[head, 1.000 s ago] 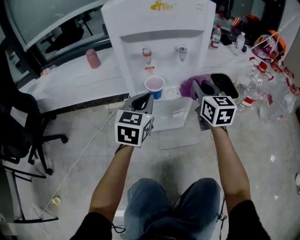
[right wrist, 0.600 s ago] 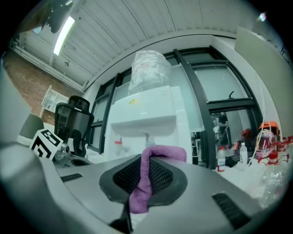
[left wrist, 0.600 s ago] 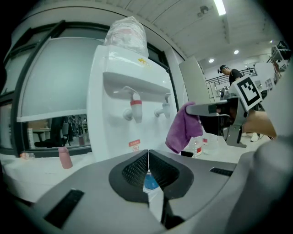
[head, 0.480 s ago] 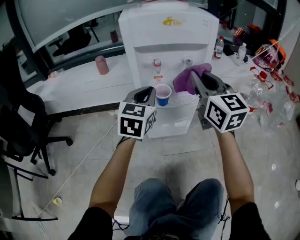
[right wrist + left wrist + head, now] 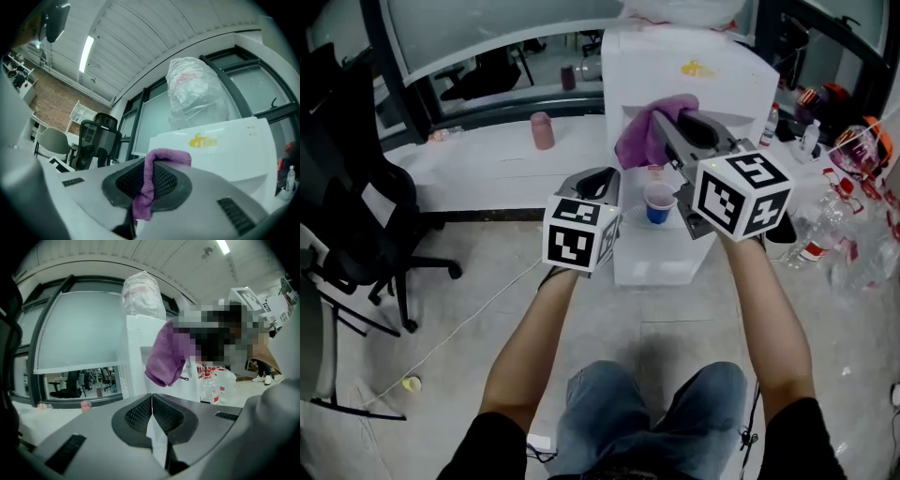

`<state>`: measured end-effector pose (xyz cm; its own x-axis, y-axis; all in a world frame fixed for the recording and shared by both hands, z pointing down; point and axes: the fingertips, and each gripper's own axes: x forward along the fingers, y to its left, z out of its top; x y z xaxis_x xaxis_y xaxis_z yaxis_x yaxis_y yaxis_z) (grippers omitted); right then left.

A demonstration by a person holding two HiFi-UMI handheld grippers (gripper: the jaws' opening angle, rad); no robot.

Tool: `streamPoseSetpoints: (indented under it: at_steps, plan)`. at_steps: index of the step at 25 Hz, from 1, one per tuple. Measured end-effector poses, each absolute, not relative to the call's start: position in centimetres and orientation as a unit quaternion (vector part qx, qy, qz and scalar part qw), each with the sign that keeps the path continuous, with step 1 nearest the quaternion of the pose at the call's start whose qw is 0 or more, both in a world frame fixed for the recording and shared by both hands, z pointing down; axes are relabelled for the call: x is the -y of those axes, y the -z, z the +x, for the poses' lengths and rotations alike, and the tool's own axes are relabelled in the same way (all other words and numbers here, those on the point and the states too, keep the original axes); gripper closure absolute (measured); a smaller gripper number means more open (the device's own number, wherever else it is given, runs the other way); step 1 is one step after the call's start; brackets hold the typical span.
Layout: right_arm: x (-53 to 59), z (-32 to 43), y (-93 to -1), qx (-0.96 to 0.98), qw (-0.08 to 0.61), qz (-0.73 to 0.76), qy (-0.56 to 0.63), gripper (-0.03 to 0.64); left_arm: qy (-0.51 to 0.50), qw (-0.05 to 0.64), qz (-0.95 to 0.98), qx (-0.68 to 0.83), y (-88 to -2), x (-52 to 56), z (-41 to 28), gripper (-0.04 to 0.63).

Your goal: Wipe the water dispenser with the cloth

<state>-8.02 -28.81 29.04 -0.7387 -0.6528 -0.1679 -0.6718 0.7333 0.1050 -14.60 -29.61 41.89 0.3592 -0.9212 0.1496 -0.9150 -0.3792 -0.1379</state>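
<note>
Right gripper [image 5: 667, 131] is clamped on the crumpled purple cloth [image 5: 639, 133], which bunches at its tips just before the tall white plastic water dispenser [image 5: 717, 84]. Left gripper [image 5: 592, 180] sits lower, its jaws pressed together on nothing.

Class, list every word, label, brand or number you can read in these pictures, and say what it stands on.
No text can be read.
The yellow logo on the water dispenser: too blurred.
The red labels on the bottles: too small.
The cubes on the left gripper and right gripper: square patterns, no words.
</note>
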Motion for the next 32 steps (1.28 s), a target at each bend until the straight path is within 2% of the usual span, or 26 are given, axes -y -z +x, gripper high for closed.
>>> streamPoseSetpoints:
  at_steps: [6,14,32]
  plan:
    - [29.9,-12.7,-26.5,-0.935,0.069,-0.333,-0.099,0.584,0.094,0.016,-0.814,-0.573,-41.3,28.6,-16.7,0.569]
    - [31.7,-14.7,-25.9,-0.935,0.093,-0.336,-0.066,0.584,0.095,0.008,-0.802,-0.590,-41.9,28.0,-19.2,0.569]
    - [32.4,-16.4,-36.9,-0.937,0.029,-0.349,-0.005,0.584,0.105,-0.022,-0.802,-0.587,-47.1,27.0,-20.1,0.569]
